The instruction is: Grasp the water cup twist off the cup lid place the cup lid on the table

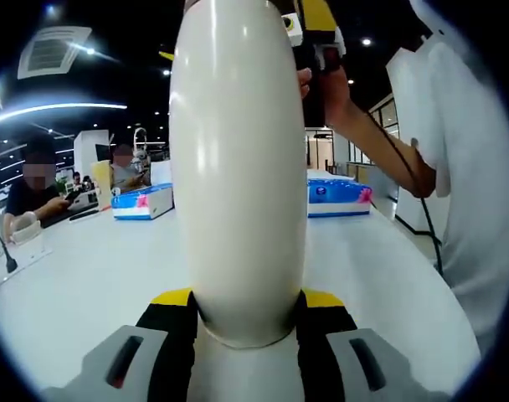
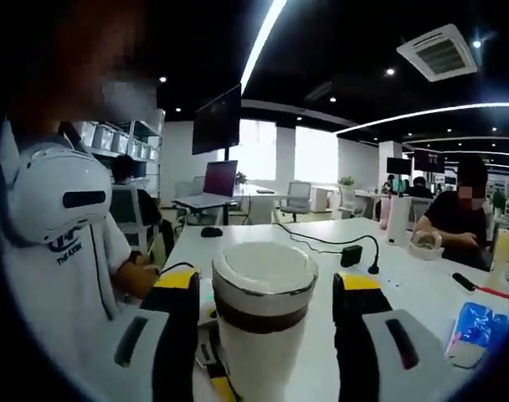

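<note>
Clamping the smooth, glossy cream body of the water cup (image 1: 238,167), the left gripper (image 1: 248,322) has its yellow-tipped black jaws pressed against the cup's lower sides above the white table (image 1: 95,276). In the left gripper view the tall rounded cup rises up the middle, and the right gripper (image 1: 315,42) shows at its top in a person's hand (image 1: 326,84). The right gripper view looks from the other end: the round white cup lid (image 2: 264,272) with a silvery rim and dark band sits between the right gripper's (image 2: 264,306) jaws, which stand spread on either side with gaps. Blue tissue packs (image 1: 144,201) lie on the table behind.
</note>
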A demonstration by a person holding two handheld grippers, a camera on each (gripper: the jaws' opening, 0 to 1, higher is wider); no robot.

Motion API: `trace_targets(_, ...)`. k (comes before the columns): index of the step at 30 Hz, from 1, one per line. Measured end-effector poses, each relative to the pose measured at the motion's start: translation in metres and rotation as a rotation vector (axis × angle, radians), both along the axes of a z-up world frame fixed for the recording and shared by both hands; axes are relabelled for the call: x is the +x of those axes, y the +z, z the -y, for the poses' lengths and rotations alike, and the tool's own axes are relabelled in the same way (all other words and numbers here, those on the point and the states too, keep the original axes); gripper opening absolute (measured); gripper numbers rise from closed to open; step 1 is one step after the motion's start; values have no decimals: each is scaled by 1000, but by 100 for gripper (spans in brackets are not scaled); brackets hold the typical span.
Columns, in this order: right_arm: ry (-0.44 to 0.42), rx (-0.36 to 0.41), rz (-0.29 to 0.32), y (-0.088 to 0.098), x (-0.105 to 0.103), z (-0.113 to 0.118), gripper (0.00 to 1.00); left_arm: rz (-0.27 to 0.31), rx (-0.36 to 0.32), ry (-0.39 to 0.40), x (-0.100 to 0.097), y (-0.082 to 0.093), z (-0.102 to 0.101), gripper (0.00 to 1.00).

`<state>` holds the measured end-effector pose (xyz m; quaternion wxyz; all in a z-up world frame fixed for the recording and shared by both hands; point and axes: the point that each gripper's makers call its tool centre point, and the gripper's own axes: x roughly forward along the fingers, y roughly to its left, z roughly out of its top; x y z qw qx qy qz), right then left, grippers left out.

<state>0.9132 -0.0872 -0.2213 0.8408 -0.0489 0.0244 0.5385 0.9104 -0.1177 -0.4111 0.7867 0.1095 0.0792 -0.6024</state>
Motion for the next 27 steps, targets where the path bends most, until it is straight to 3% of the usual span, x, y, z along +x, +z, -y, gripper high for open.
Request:
trace_targets(4,-89,-37,25,-2,0,6,79,0,0,0,0,0,0,48)
trace_targets(7,-174,-23,32,-1,2,11,84,0,0,0,-1,0,0,48)
trace_targets(13,-345,15,-16,-1,6,26,79,0,0,0,-1,0,0,48)
trace_targets(17,-387,85,-18,9,-5,21,83,0,0,0,-1,0,0,48)
trace_targets(19,-409,155,-28,16,-6,19,86,0,0,0,-1,0,0,48)
trace_targets(22,-440,230,-50,21,-5,18,83,0,0,0,0,0,0,48)
trace_targets(27,-497,200,-44,17,0,13,80,1,0,0,0,0,0,48)
